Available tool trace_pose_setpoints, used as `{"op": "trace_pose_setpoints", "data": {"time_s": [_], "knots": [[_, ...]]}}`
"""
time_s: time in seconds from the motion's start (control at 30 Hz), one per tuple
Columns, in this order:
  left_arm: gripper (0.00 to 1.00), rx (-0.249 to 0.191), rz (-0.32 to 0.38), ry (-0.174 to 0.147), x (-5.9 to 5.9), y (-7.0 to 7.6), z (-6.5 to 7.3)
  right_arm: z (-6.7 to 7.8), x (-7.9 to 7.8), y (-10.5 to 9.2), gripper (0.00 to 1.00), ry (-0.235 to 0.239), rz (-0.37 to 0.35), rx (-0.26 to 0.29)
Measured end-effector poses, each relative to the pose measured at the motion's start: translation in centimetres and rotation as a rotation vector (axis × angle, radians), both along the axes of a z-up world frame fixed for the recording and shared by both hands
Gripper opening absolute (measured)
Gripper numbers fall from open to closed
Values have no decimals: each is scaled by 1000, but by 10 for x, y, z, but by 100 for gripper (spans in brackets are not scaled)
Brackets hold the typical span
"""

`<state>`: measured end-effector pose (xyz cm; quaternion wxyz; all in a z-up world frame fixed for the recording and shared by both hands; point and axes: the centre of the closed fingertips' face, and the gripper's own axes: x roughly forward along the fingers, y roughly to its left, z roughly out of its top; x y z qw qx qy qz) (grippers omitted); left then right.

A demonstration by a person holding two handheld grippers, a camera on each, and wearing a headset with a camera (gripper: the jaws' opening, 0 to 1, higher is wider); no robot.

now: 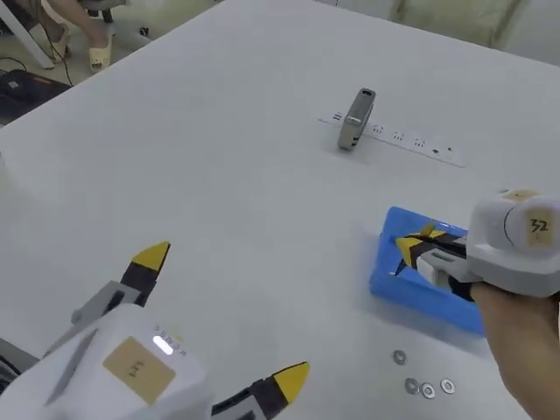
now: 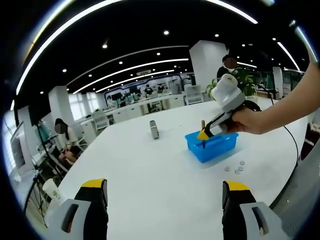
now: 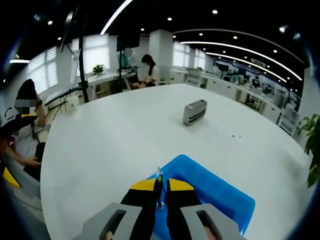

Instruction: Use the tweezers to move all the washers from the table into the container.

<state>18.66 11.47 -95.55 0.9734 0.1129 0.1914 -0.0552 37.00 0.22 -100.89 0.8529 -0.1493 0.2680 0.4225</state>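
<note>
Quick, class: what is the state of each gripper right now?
Left gripper: open, holding nothing.
Right gripper: closed on the tweezers.

Ahead of the left gripper [image 2: 165,186], past the white table [image 2: 150,165], lies an open-plan office: rows of desks [image 2: 135,105], a white pillar [image 2: 202,60], curved light strips [image 2: 135,65] on a dark ceiling [image 2: 150,25]. Ahead-left of the right gripper [image 3: 161,186], bright windows [image 3: 95,50] with blinds

Between the jaws of the right gripper [image 3: 161,186] we glimpse thin metal tweezers [image 3: 159,175], mostly hidden; their tip's too small to read.
</note>
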Motion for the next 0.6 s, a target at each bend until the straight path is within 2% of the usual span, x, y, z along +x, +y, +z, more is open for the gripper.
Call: {"op": "trace_pose_setpoints", "data": {"time_s": [0.27,0.3,0.47,0.6], "knots": [[98,19,9,16,-1,2,-3,25,-1,-10,3,-49,-7,22],[98,22,9,13,-1,2,-2,32,-2,-12,3,-65,-3,24],[97,17,25,4,-1,5,0,60,-16,-20,3,-95,6,65],[96,17,41,0,-1,8,1,74,-28,-26,3,-103,1,102]]}}
